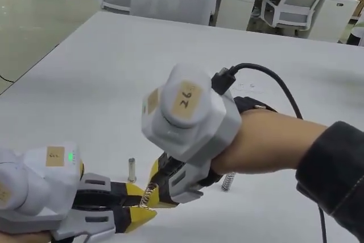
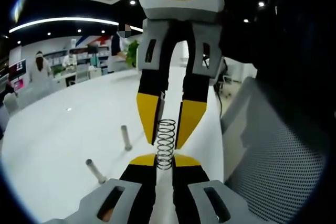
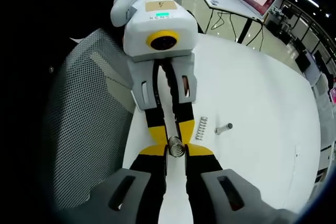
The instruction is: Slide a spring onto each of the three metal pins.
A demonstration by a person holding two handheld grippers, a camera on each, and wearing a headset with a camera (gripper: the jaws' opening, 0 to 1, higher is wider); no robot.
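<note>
A small steel spring [image 1: 149, 195] is pinched between two yellow-tipped grippers that meet nose to nose low over the white table [image 1: 114, 83]. My left gripper [image 1: 143, 204] comes in from the bottom left, and my right gripper [image 1: 153, 188] comes down from the right. In the left gripper view the spring [image 2: 166, 142] stands up from my left gripper [image 2: 165, 160], with the right gripper [image 2: 168, 129] closed around its upper coils. In the right gripper view the spring [image 3: 176, 147] is seen end-on at my right gripper [image 3: 176, 151]. One metal pin [image 1: 132, 170] stands just behind the grippers.
A second spring [image 1: 228, 181] lies on the table under the right forearm, next to a pin [image 3: 223, 128]. Two pins [image 2: 126, 137] [image 2: 95, 170] stand left of the jaws. A mesh chair [image 2: 273, 145] is close beside the table edge. Desks and chairs [image 1: 287, 4] stand beyond.
</note>
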